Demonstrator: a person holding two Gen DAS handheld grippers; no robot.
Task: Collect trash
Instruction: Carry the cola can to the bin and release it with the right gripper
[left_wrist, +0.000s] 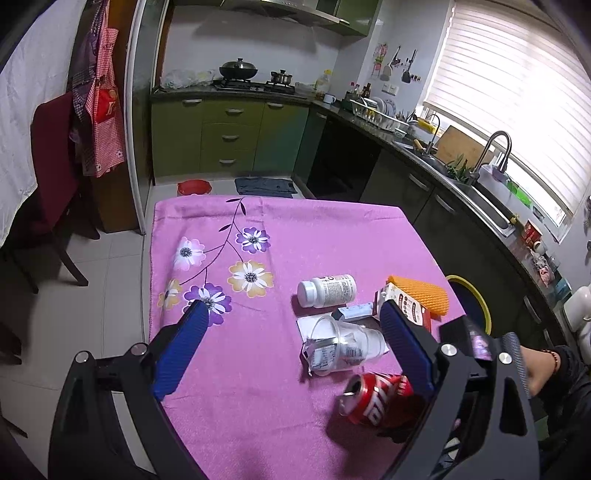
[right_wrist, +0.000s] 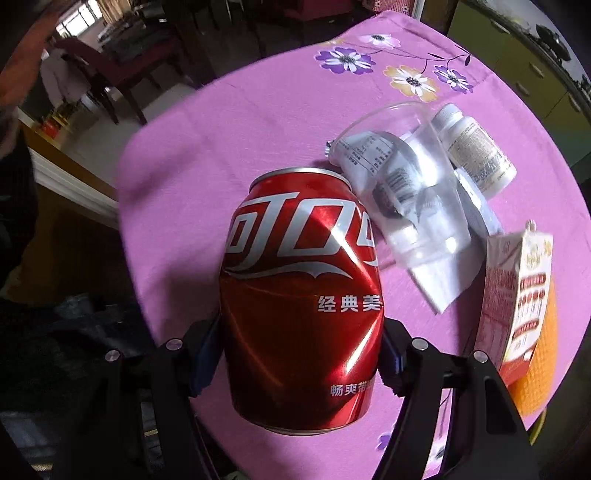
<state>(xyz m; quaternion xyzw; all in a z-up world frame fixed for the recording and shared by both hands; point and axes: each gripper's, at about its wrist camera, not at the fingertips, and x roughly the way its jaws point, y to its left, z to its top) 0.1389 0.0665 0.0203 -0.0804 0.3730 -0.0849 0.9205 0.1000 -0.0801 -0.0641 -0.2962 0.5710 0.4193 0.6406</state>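
Right tongs grip a dented can over the bench.

Right tongs (right_wrist: 299, 354) clamp the can's (right_wrist: 301, 295) lower half, its long axis pointing away, top toward the cup (right_wrist: 413, 192). Left tongs (left_wrist: 291, 317) spread wide, empty.

Cup (left_wrist: 341, 341) lies between can (left_wrist: 376, 402) and bottle (left_wrist: 327, 291) on table (left_wrist: 240, 369).

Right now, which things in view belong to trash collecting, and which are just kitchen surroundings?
Job:
crushed red soda can in the right gripper
clear plastic cup
white pill bottle
red-and-white carton
yellow-rimmed bin

Surroundings:
pink floral tablecloth
black lidded wok
red checked apron
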